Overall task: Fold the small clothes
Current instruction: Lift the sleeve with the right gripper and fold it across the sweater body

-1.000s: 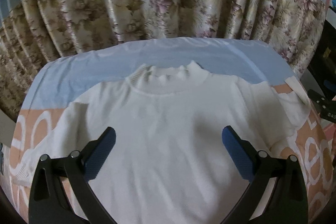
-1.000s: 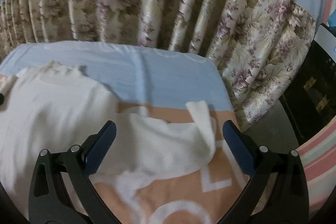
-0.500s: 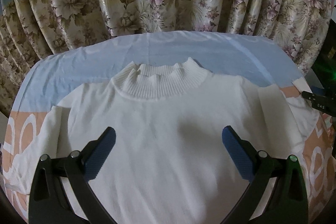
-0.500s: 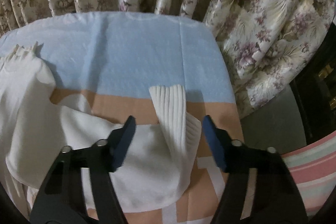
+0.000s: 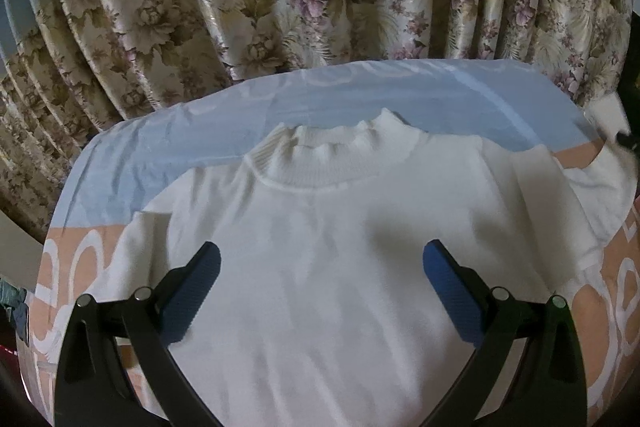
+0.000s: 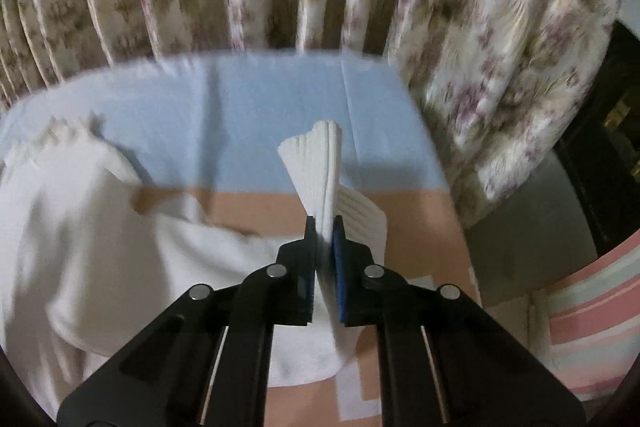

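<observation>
Pinching the ribbed cuff (image 6: 320, 163) of the sweater's sleeve, the right tongs (image 6: 323, 227) had gone from fully spread a second before to nearly shut, the knit bunched between the two pads and fanning upward out of them. A second earlier that cuff lay flat on the bed (image 6: 280, 95) near its right edge, untouched between the wide jaws. The white mock-neck sweater (image 5: 340, 247) lay face up across the middle of the bed, collar (image 5: 332, 155) toward the far edge by the floral curtains (image 5: 280, 7), its body smooth and its left sleeve spread toward the left edge. The left tongs (image 5: 320, 267) hung over the sweater's chest, spread wide with nothing between them, much as they had been a second before. With the cuff now secured, the sleeve looked ready to be carried inward across the body, likely the first fold; no fold in the garment was yet visible.
</observation>
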### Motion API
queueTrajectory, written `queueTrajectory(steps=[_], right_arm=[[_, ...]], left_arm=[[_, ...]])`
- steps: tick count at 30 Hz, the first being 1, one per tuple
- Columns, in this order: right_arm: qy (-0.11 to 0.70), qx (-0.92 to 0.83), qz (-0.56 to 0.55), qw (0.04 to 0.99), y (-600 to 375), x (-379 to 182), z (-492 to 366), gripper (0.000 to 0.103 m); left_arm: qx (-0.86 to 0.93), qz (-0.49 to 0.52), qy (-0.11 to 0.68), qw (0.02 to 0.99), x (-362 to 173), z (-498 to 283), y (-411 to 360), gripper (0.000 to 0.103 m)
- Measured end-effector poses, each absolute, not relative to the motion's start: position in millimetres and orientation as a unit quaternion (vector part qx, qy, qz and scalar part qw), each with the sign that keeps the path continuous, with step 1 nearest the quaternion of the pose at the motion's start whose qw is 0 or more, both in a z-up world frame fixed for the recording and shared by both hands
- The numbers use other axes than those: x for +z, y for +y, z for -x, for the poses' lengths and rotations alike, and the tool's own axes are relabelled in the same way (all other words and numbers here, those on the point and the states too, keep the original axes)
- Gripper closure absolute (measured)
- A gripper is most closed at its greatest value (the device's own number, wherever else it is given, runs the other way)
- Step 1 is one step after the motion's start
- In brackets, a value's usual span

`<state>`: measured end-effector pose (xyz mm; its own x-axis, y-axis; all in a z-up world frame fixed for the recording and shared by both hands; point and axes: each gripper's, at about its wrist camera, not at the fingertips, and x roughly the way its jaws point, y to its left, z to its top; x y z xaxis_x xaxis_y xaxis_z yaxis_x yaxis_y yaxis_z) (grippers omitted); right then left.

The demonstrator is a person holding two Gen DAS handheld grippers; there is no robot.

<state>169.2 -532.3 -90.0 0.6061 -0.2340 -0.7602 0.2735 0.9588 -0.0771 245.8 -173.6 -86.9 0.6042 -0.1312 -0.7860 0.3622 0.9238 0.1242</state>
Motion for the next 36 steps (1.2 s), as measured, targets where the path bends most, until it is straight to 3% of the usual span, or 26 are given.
queueTrajectory(steps=[7,12,17,27,30,31,32,36], right_arm=[[0.319,-0.063,-0.056,0.944,-458,-20,-149,0.095],[0.296,0.021,-0.062,0.953,-374,-9,-160,0.095],[0.318,0.100,-0.081,0.939,-287,-36,-193,0.095],[0.434,0.157,-0.045,0.886,-177,-133,-233,0.094],[0.452,0.173,-0.042,0.874,-177,-141,-227,0.077],[0.448,0.176,-0.042,0.876,-181,-136,-222,0.060],[0.440,0.177,-0.043,0.879,-187,-130,-217,0.053],[0.406,0.161,-0.055,0.898,-225,-96,-195,0.052]], left_arm=[[-0.116,-0.114,0.427,0.890,-77,-242,-129,0.002],[-0.094,-0.103,0.442,0.886,-78,-239,-90,0.002],[-0.064,-0.096,0.441,0.890,-73,-235,-47,0.002],[-0.041,-0.075,0.470,0.878,-97,-234,-1,0.002],[-0.046,-0.069,0.474,0.877,-102,-235,-3,0.002],[-0.048,-0.067,0.475,0.876,-102,-236,-4,0.002],[-0.051,-0.066,0.476,0.876,-103,-236,-7,0.002],[-0.066,-0.051,0.482,0.872,-107,-241,-17,0.002]])
